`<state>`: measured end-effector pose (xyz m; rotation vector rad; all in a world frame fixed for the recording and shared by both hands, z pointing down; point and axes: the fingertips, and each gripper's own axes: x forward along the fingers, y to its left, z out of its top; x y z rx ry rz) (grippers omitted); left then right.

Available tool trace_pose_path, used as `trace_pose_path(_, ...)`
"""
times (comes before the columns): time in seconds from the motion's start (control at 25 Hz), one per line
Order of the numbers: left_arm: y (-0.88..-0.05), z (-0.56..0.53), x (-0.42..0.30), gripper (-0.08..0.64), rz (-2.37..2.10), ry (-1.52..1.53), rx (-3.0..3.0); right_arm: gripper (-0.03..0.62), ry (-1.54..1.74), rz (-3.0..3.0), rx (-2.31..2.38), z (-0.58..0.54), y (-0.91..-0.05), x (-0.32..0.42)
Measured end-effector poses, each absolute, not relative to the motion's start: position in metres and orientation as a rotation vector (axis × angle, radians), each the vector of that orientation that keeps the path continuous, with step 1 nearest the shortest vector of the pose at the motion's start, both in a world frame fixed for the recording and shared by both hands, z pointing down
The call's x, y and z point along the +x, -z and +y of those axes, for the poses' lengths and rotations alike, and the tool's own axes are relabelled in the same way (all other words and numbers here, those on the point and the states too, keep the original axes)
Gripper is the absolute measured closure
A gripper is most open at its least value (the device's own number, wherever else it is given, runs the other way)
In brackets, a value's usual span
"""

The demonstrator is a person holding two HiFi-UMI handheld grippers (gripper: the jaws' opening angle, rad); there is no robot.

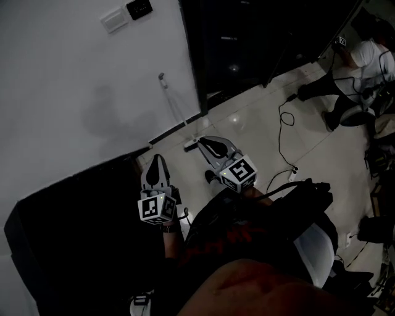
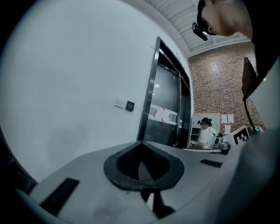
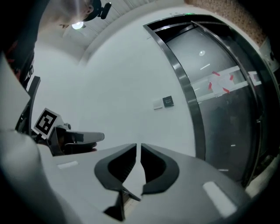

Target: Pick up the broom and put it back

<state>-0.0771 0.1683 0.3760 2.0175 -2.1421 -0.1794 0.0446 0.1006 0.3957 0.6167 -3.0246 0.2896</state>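
The broom [image 1: 174,111] leans on the wall [image 1: 74,74], its foot just ahead of the right gripper [image 1: 208,143] and off to the right of the left gripper [image 1: 158,159]. The right fingers [image 3: 154,167] stand a slit apart, empty. The left fingers [image 2: 114,173] are pressed together, empty. The broom looks light and stiff, with a thin, probably slippery handle that could tip, so pinch it squarely at mid-handle.

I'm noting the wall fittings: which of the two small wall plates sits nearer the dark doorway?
The black plate; the white switch plate beside it lies farther from the doorway.
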Motion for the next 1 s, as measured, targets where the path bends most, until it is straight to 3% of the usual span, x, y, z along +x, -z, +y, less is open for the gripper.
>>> trace_pose_path(0.16, -0.377, 0.119, -0.091, 0.555, -2.116, 0.181, 2.022, 0.515, -0.305, -3.033, 0.606, 0.05, -0.395, 0.025)
trace_pose_path(0.56, -0.394, 0.069, -0.109, 0.555, -2.022, 0.146, 2.025, 0.47, -0.424, -2.914, 0.604, -0.017, -0.439, -0.01)
trace_pose_path(0.68, -0.407, 0.059, -0.137, 0.555, -2.007, 0.137, 2.006, 0.419, -0.435, -2.854, 0.63, -0.032, -0.464, -0.034)
trace_pose_path(1.0, -0.443, 0.053, -0.14, 0.555, -1.892, 0.128, 2.0, 0.42, -0.496, -2.689, 0.623, -0.043, -0.558, -0.061)
